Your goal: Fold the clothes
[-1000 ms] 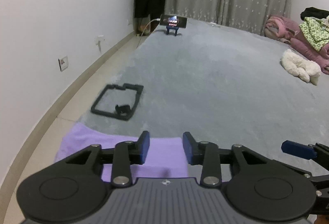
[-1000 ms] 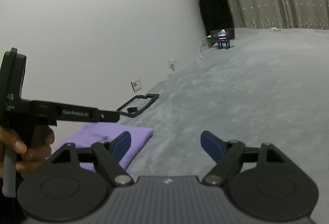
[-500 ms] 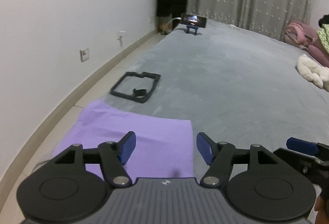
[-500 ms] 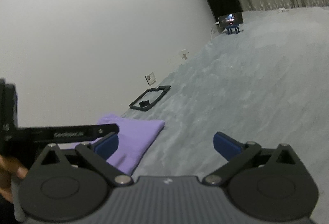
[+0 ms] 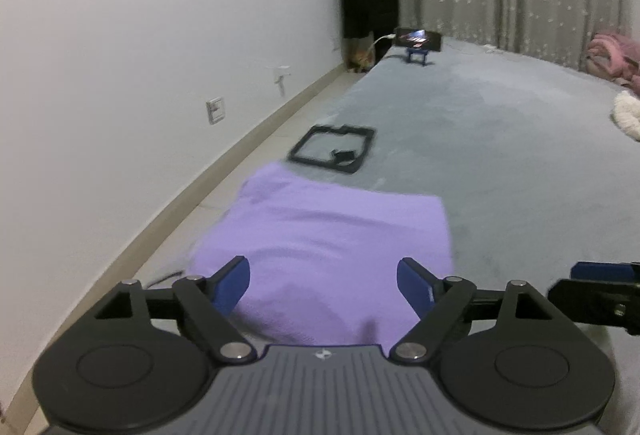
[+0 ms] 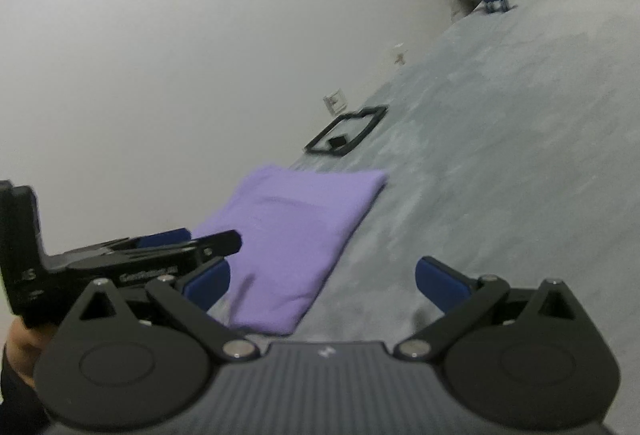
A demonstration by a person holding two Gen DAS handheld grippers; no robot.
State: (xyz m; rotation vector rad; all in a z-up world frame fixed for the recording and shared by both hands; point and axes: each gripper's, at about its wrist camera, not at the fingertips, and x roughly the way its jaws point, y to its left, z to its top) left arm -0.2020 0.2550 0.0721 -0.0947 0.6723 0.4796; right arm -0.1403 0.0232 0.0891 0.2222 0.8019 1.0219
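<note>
Left wrist – purple garment (image 5: 336,235) folded (carpet (image 5: 520,163)).

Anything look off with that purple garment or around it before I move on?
Nothing stands out. The purple garment lies folded flat at the carpet edge, its left side hanging over onto the bare floor. Left gripper is opening with nothing between its pads; right gripper is open. The black frame beyond lies flat.

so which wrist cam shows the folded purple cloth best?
Right wrist: the purple cloth shows nearly whole, lying flat on the grey carpet, its near left corner behind the left gripper. Left wrist view: cloth fills the frame, near edge hidden.
</note>
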